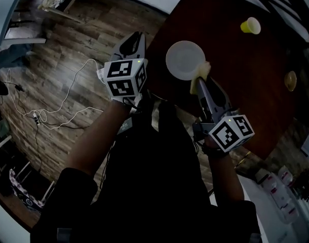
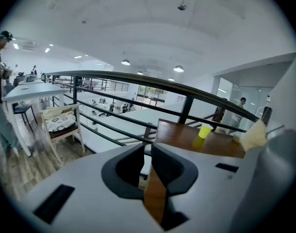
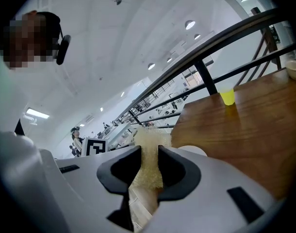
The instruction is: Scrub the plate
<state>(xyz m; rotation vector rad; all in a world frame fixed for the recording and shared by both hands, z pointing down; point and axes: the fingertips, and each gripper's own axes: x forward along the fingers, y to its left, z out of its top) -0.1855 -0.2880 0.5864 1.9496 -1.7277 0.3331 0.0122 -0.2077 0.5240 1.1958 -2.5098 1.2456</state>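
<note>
A white plate (image 1: 182, 58) lies near the left edge of the dark wooden table (image 1: 235, 85); a sliver of the plate (image 3: 194, 150) shows past the right jaw. My right gripper (image 1: 201, 82) is shut on a pale yellow sponge (image 3: 149, 152), which hangs at the plate's near right rim; I cannot tell whether it touches. The sponge (image 2: 254, 135) also shows at the right of the left gripper view. My left gripper (image 1: 137, 36) is held off the table's left edge, over the floor. Its jaws are shut (image 2: 148, 152) with nothing between them.
A yellow cup (image 1: 250, 25) stands at the table's far side, and a small bowl (image 1: 291, 80) at its right. A black railing (image 2: 187, 93) runs behind the table. A wooden chair (image 2: 60, 120) and white cables (image 1: 53, 110) are on the plank floor at the left.
</note>
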